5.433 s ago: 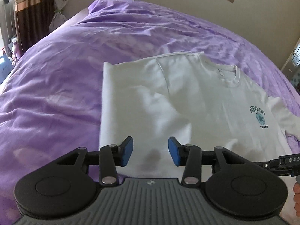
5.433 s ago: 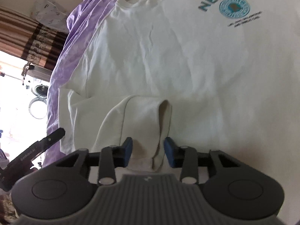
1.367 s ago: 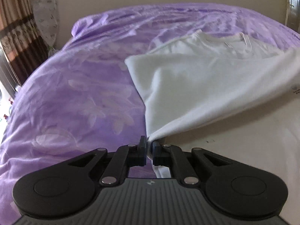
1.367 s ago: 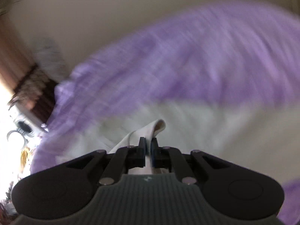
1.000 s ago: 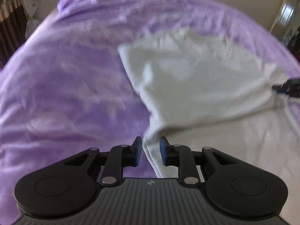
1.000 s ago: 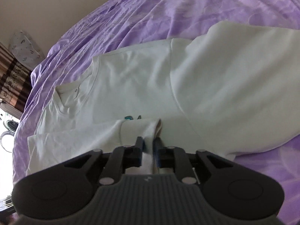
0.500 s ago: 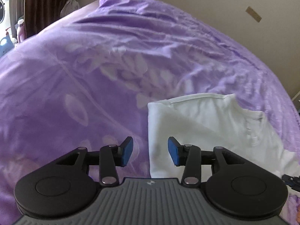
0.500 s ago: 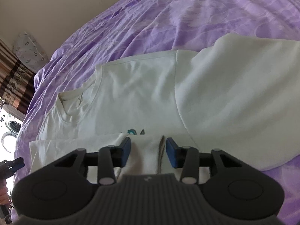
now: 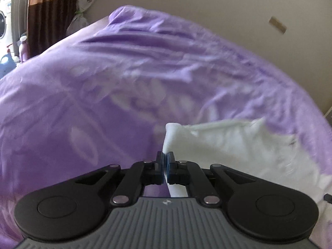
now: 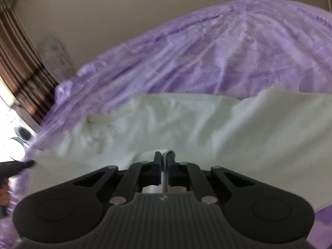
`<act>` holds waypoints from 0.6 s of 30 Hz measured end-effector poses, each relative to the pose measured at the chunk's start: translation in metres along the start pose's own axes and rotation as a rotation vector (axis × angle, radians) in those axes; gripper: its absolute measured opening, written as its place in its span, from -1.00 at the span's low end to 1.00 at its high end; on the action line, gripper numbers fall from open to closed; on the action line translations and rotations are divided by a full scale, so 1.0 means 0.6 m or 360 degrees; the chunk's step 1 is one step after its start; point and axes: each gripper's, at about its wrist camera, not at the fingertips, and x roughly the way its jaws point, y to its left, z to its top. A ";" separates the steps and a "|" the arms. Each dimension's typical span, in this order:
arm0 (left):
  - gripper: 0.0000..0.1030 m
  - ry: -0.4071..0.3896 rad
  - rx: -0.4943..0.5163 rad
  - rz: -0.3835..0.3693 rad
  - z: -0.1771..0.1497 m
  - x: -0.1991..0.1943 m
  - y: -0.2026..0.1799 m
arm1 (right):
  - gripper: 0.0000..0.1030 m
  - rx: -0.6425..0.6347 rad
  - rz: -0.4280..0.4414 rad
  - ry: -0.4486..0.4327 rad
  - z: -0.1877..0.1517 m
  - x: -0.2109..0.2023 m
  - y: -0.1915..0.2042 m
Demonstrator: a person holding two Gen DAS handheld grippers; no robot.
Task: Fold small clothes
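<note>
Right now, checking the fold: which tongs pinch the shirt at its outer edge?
The left tongs: purple bedspread lies beside them; the right tongs sit amid white shirt.

A soft, matt white cloth shirt is seen on a purple bedspread of faintly sheeny fabric — creased, with a pale woven pattern. The left gripper is made of matt black plastic, with a ribbed grey body — blue rubbery pads
</note>
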 end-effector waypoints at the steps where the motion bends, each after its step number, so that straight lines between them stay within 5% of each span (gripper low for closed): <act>1: -0.96 0.0015 0.0004 0.0018 -0.006 0.007 -0.001 | -1.00 0.0011 -0.0025 0.0029 -0.005 0.012 -0.004; 5: -0.79 0.0012 0.0066 0.0161 -0.017 0.007 -0.012 | -1.00 0.0028 -0.0113 0.0131 -0.016 0.034 -0.018; 9: -0.68 0.0016 0.0092 0.0074 -0.013 -0.049 -0.014 | -0.31 0.0096 -0.0080 0.0043 -0.009 -0.015 -0.035; 14: -0.69 0.0103 0.0295 -0.0129 -0.055 -0.122 -0.057 | -0.32 0.0057 -0.0142 0.0039 -0.013 -0.070 -0.043; 18: -0.70 0.0235 0.0472 0.0009 -0.114 -0.109 -0.081 | -0.31 0.0122 -0.0192 0.0019 -0.032 -0.121 -0.072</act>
